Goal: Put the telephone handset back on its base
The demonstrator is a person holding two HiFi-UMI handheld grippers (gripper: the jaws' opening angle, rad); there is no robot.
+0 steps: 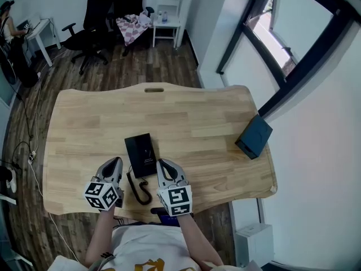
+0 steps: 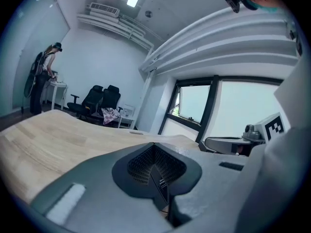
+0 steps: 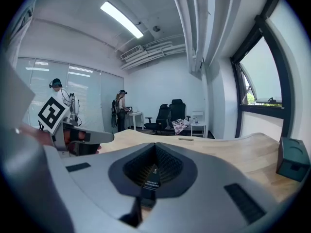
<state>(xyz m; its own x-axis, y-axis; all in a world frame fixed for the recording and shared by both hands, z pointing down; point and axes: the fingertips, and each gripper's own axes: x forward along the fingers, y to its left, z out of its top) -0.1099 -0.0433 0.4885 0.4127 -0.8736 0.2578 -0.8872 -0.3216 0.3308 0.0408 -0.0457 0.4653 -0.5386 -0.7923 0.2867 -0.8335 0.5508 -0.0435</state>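
Note:
A black telephone (image 1: pixel 141 154) lies flat on the wooden table (image 1: pixel 197 129), near the front edge. Its coiled cord (image 1: pixel 140 189) curls toward me. From this height I cannot separate the handset from the base. My left gripper (image 1: pixel 115 161) hovers just left of the phone and my right gripper (image 1: pixel 162 163) just right of it; neither touches it. In the left gripper view the left gripper (image 2: pixel 158 173) has its jaws pressed together with nothing between them. The right gripper (image 3: pixel 149 176) looks the same in its own view. The phone is hidden in both gripper views.
A dark blue-grey box (image 1: pixel 254 135) (image 3: pixel 292 164) stands at the table's right edge. Beyond the far edge are black office chairs (image 1: pixel 107 10), a white side table (image 1: pixel 166 20) and a person (image 1: pixel 8 21) at a desk. A window wall runs along the right.

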